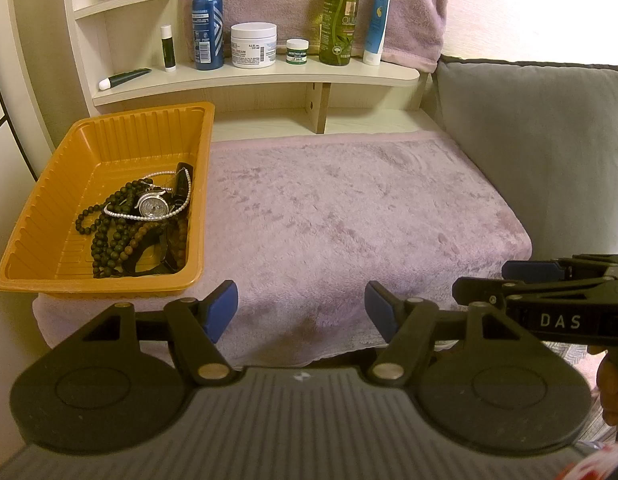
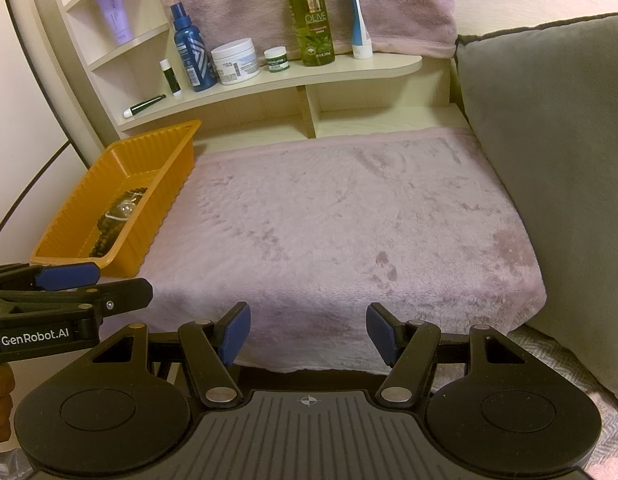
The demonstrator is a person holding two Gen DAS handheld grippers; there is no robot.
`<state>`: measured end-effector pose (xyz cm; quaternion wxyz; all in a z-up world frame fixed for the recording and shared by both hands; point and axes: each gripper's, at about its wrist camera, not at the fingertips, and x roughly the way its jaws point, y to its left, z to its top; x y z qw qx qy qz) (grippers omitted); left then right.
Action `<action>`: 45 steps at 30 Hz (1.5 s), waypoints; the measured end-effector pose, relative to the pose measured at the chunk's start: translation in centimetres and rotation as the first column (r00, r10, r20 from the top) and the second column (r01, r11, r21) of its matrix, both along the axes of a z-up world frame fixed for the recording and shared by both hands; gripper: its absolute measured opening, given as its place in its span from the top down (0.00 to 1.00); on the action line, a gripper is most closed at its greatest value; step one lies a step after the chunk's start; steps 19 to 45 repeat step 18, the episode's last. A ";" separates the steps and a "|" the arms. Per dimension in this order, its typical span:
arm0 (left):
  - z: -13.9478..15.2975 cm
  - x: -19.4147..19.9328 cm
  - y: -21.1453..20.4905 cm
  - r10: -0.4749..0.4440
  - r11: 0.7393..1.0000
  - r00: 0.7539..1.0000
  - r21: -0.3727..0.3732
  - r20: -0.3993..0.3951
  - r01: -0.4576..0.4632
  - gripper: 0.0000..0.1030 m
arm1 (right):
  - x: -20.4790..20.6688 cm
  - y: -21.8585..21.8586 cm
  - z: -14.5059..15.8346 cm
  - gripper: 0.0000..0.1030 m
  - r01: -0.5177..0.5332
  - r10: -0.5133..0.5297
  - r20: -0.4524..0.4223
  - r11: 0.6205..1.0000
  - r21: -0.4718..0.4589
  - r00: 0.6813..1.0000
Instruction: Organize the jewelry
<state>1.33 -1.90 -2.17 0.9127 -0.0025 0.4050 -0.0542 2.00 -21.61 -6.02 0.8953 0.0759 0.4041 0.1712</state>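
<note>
Nearest you, your left tool [image 1: 301,310] and right tool [image 2: 308,330] both hang with their blue pads wide apart and nothing between them, side by side over the near edge of the pink towel [image 1: 349,216] that covers the table. At about ten o'clock from your left tool, the orange tray [image 1: 109,148] sits on the towel's left edge with the jewelry piled in its near right corner: dark bead strands [image 1: 105,236], a pearl strand [image 1: 121,213] and a silver watch [image 1: 153,207]. Farthest off, at twelve o'clock, the shelf [image 1: 249,78] carries a blue spray bottle [image 1: 208,20], a white cream jar [image 1: 254,45] and a green olive bottle [image 1: 340,16].
</note>
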 end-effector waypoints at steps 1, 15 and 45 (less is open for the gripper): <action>0.0 0.0 0.0 0.000 1.000 1.000 0.000 0.001 0.000 0.34 | 0.0 0.0 0.0 0.38 0.000 0.000 0.000 1.000 0.000 1.000; 0.1 0.0 -0.1 0.003 1.000 1.000 0.001 0.001 -0.003 0.34 | 0.0 0.0 0.0 0.38 0.000 0.000 0.000 1.000 0.000 1.000; 0.1 0.1 -0.1 0.006 1.000 1.000 0.000 -0.003 -0.006 0.34 | 0.0 0.0 0.0 0.38 0.001 -0.001 -0.001 1.000 0.001 1.000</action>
